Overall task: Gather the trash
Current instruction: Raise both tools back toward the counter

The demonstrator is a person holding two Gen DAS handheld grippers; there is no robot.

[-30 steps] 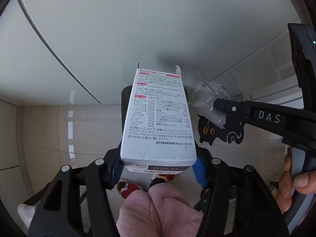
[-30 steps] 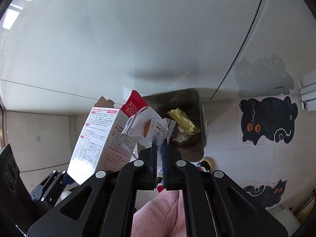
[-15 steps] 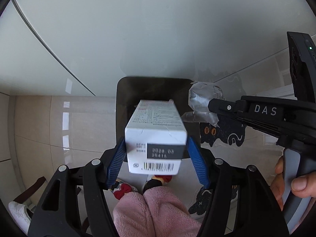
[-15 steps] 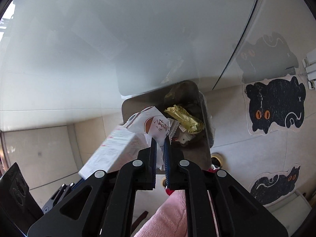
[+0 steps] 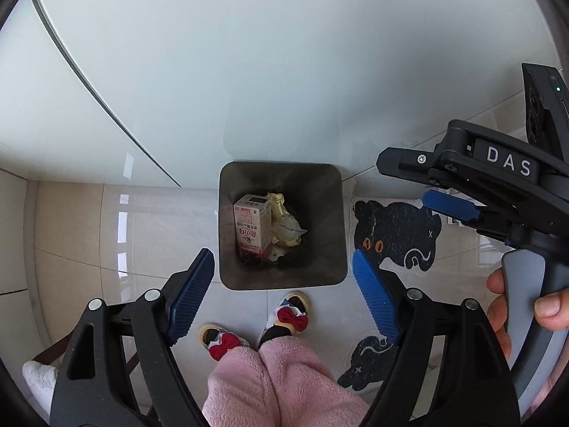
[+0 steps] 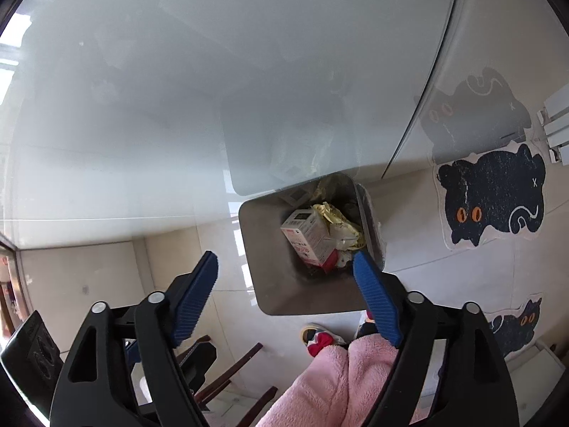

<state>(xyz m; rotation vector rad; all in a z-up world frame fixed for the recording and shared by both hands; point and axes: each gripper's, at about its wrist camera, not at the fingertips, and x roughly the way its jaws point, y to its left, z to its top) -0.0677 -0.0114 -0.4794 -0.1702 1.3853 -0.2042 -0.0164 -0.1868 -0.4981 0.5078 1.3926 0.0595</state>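
The white carton [image 5: 251, 227] and the wrapper, gripped a second ago, now lie in the dark square bin [image 5: 227, 220] on the floor against the pale glossy table edge [image 5: 249, 71] (yellow wrappers beside them). Left gripper [image 5: 283, 267] and right gripper [image 6: 285, 267] hang above, jaws opening, nothing between. The right gripper's body reads "DAS"; the carton's print is unreadable.

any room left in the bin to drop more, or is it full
Room remains. In the bin, the white box stands beside crumpled yellow wrappers, crowding the floor's middle. Bare dark wall shows on every side above them, widest along the near wall.
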